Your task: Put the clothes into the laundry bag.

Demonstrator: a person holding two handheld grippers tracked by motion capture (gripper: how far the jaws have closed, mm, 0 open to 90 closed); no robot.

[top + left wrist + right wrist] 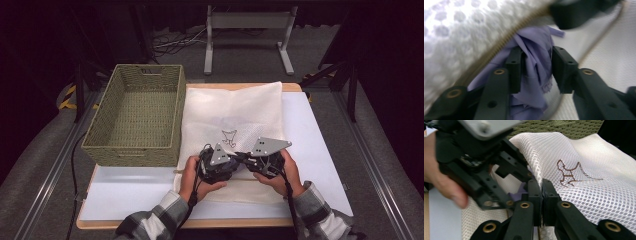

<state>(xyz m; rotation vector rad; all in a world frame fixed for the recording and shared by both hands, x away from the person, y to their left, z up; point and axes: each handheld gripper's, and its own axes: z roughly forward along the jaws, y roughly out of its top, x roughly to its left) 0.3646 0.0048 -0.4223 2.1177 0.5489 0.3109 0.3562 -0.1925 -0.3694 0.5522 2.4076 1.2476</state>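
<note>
A white mesh laundry bag (pixel 231 112) with a small embroidered figure lies on the table. My right gripper (pixel 541 187) is shut on the bag's upper layer at its zipper edge and holds the mouth up. My left gripper (pixel 536 68) reaches into that mouth. Its jaws stand apart around a crumpled purple cloth (pixel 536 48): the cloth lies against one pad, and a gap shows at the other. In the right gripper view the purple cloth (pixel 517 194) peeks out under the mesh bag (pixel 586 167), beside the left gripper (pixel 522 176). In the high view both grippers meet at the bag's near edge, the left gripper (pixel 234 161) and the right gripper (pixel 247 163).
A green woven basket (pixel 134 116) stands to the left of the bag, touching its side. The white table top (pixel 130 192) has free room at the near left and along the right. A grey metal stand (pixel 247 30) is on the floor beyond the table.
</note>
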